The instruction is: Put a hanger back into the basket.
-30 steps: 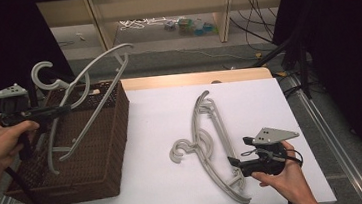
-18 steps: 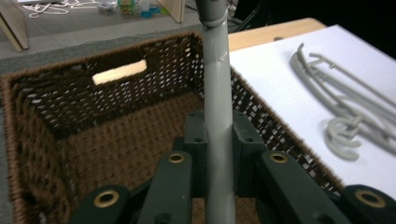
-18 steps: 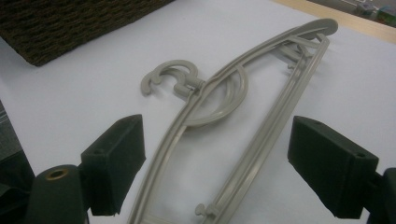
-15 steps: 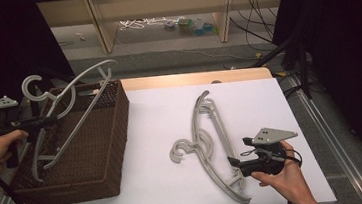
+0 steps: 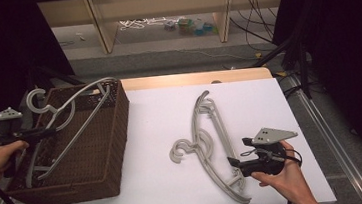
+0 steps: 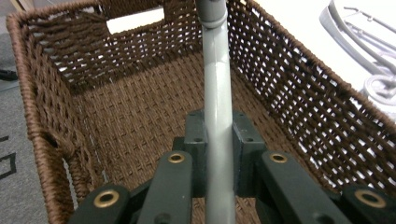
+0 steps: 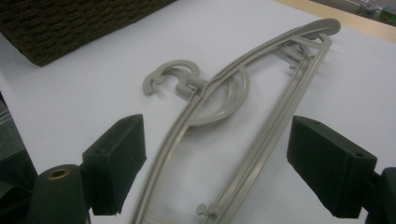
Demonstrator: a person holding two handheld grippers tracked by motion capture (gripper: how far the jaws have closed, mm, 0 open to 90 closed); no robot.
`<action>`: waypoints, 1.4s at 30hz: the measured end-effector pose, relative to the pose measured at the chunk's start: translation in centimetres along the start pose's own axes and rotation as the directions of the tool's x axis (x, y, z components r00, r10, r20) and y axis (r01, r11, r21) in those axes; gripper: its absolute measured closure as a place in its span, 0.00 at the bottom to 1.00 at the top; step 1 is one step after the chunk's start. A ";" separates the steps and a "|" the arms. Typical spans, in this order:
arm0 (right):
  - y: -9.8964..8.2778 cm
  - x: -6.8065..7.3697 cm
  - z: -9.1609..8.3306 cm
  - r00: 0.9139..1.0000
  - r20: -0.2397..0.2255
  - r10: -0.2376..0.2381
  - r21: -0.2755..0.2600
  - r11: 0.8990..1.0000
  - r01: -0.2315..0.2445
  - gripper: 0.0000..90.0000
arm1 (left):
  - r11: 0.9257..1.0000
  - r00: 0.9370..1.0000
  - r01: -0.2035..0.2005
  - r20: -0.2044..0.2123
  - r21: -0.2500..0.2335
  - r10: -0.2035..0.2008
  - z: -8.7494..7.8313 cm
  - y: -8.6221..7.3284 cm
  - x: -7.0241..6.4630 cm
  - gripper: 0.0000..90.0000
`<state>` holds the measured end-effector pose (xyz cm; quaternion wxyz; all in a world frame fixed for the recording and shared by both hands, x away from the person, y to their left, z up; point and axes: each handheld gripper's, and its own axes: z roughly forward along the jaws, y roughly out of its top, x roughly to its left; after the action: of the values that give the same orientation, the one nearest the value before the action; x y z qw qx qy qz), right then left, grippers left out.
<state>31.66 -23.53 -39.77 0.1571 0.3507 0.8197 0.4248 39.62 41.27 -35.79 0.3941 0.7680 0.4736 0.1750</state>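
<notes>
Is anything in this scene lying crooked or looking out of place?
One thing is askew: the grey hanger clamped in the left gripper sits tilted in the wicker basket, its hook poking above the rim. The hangers on the table lie flat between the right gripper's open jaws. Nothing looks damaged.

The left gripper (image 5: 46,132) has sunk, lowering its clamped grey hanger (image 5: 66,125) from above the wicker basket (image 5: 108,154) down into it.

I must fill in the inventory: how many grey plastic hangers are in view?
2. One grey plastic hanger is clamped in the left gripper, partly inside the brown wicker basket. The other lies flat on the white table.
</notes>
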 end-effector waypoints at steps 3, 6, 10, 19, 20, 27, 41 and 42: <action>-0.1 -0.1 -0.1 1.000 0.005 0.010 0.003 1.000 -0.010 0.23 | 1.000 1.000 0.008 -0.003 0.022 -0.008 0.1 -0.5 0.2 0.88; -0.1 -0.1 0.0 1.000 0.004 0.008 0.003 1.000 -0.009 0.23 | 0.999 1.000 0.000 0.001 0.046 0.000 0.3 -1.0 0.3 0.88; 0.0 0.0 0.1 1.000 -0.001 0.005 0.004 1.000 -0.005 0.23 | 0.996 1.000 0.000 0.008 0.086 -0.001 1.0 -1.2 0.4 0.88; -0.2 -0.1 0.2 1.000 0.000 0.010 0.005 1.000 -0.010 0.23 | 0.982 0.999 -0.011 -0.028 0.190 0.017 3.3 -1.1 -0.2 0.88; -0.2 -0.1 0.2 1.000 0.000 0.007 0.004 1.000 -0.007 0.23 | 0.978 1.000 -0.015 -0.015 0.209 0.019 3.6 -1.0 -0.1 0.88; -0.2 -0.1 0.2 1.000 -0.004 0.009 0.004 1.000 -0.009 0.23 | 0.953 0.998 -0.007 -0.054 0.304 0.024 5.4 -1.6 0.3 0.88; -0.3 -0.1 0.4 1.000 -0.006 0.001 0.007 1.000 -0.001 0.22 | 0.944 0.988 0.099 -0.143 0.314 -0.056 5.7 -2.1 1.4 0.80; -0.3 -0.1 0.3 1.000 -0.006 0.010 0.011 1.000 -0.010 0.22 | 0.942 0.987 0.099 -0.155 0.320 -0.051 5.8 -2.0 1.4 0.79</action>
<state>31.83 -23.53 -40.20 0.1505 0.3543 0.8207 0.4221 42.80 40.41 -41.12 0.2324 0.7892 0.5524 0.1339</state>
